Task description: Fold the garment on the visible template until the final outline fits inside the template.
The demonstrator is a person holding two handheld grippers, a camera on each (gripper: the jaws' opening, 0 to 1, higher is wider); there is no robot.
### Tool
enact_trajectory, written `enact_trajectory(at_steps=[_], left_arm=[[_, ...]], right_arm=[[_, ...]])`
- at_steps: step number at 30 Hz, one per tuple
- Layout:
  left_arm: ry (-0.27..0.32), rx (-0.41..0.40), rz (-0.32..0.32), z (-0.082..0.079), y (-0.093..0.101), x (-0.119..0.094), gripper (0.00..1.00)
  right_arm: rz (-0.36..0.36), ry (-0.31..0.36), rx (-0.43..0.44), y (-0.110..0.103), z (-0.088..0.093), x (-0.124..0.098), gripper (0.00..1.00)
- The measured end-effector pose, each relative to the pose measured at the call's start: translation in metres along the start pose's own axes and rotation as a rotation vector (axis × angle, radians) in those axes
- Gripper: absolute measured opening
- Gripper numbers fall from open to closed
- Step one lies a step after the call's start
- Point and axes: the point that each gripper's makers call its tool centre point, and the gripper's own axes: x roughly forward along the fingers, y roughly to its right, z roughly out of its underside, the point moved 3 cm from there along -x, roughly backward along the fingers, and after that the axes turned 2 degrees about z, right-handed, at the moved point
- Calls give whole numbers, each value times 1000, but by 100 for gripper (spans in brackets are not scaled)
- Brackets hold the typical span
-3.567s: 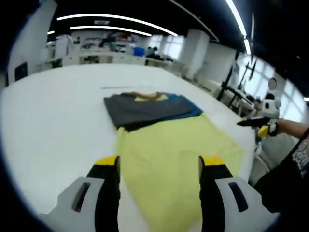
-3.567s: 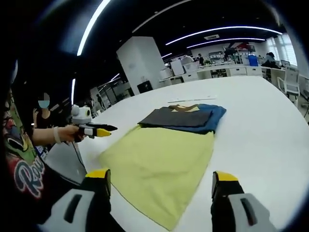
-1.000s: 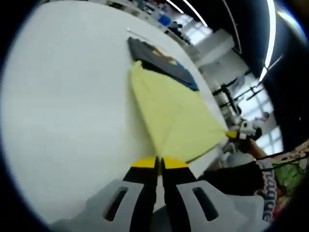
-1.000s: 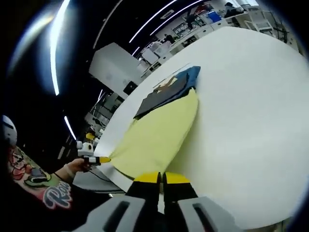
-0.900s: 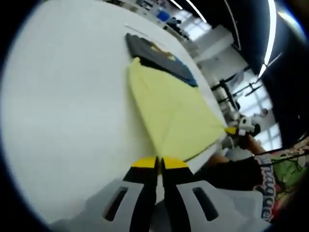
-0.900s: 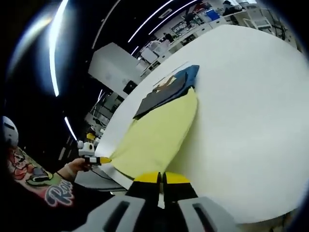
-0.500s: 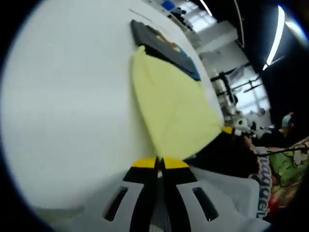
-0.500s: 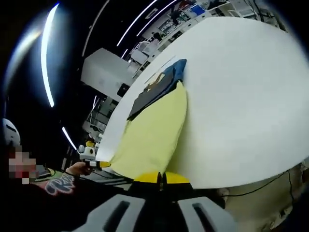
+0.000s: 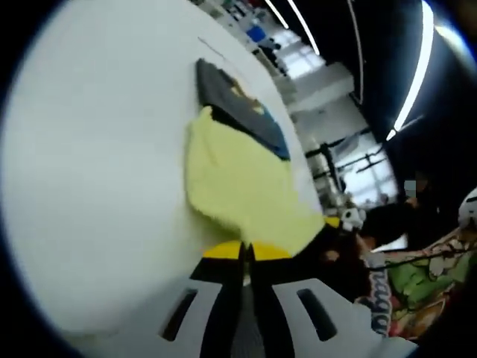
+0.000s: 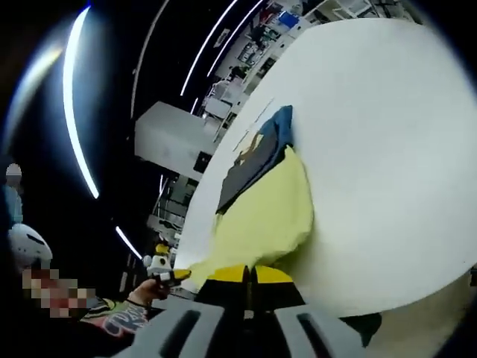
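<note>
A: Your left gripper [image 9: 244, 252] and right gripper [image 10: 248, 274] are each pinching a near corner of the yellow garment [image 9: 238, 186]. It lies on the white table [image 9: 89, 164].

B: Is the fold done?

A: No, you've only begun. The dark folded clothes [image 9: 235, 104] lie beyond it. I can't read any words.

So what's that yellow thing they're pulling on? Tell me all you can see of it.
The yellow garment looks like soft, plain cloth. It lies rumpled and bunched on the white table, its far edge against a stack of dark grey and blue clothes. The left gripper and the right gripper are each shut on a near corner of it.
</note>
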Motion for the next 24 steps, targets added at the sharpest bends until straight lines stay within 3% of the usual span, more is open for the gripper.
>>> enact_trajectory(at_steps=[3,8,13,15,24], left_arm=[[96,-28,57,-28,10,2,0],[162,12,78,-65,16,9,0],[259,-10,98,-106,14,17,0],[275,-10,88,-119,8,22,0],[345,-27,85,-164,-2,49,0]], right_arm=[[-25,13,-9,-5,-17,5,0],[-86,61,-5,-18,-55,22,0],[-116,97,7,-19,-93,35,0],[-85,95,-15,-22,-100,43,0],[-73,118,-36,-18,-147,70,0]])
